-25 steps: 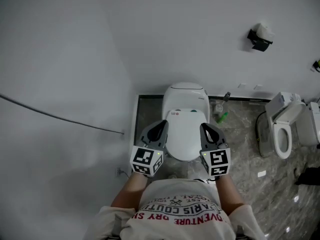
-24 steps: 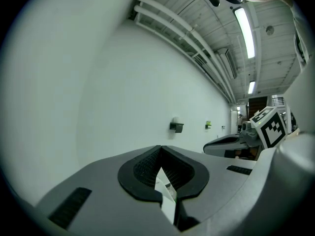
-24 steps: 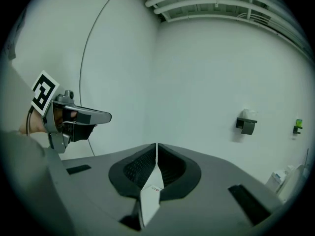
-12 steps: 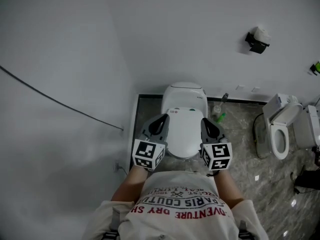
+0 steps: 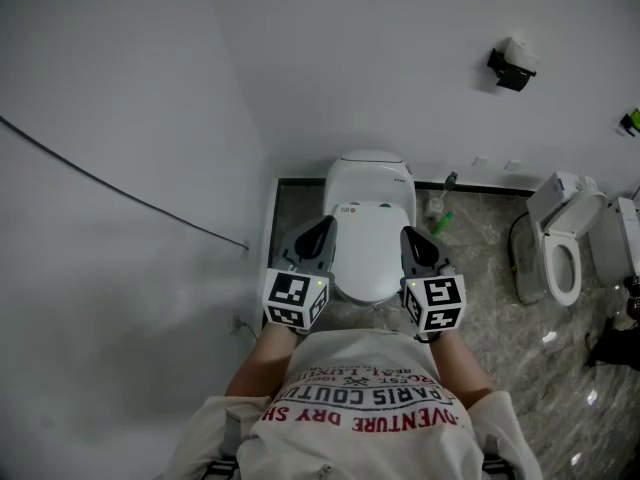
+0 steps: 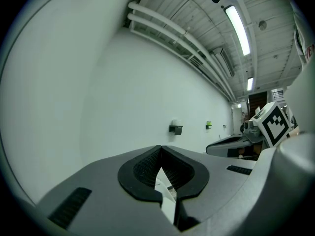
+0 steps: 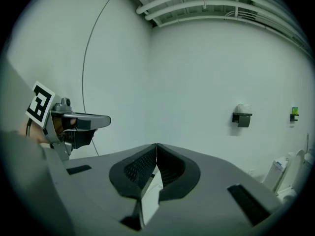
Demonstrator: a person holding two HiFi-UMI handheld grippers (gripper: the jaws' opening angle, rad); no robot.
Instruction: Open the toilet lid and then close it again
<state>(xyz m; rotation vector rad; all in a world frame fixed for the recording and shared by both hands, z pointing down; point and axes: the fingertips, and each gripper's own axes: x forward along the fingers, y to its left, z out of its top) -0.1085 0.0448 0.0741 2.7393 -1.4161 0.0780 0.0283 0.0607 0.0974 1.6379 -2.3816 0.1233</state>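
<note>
Toilet lid point(image 5: 369, 253) down; left gripper point(image 5: 322, 230), right gripper point(image 5: 409, 238) flank it; second toilet point(image 5: 560, 253) at right.

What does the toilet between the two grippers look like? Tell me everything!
The toilet is white, smooth and shiny. Its rounded lid lies shut, with small marks near the hinge. Its bulky back sits by the wall, on grey marbled floor. The left gripper and right gripper, both shut, hover beside it.

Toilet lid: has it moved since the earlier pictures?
No. The lid still lies flat and shut, its back edge against the tank just as before.
</note>
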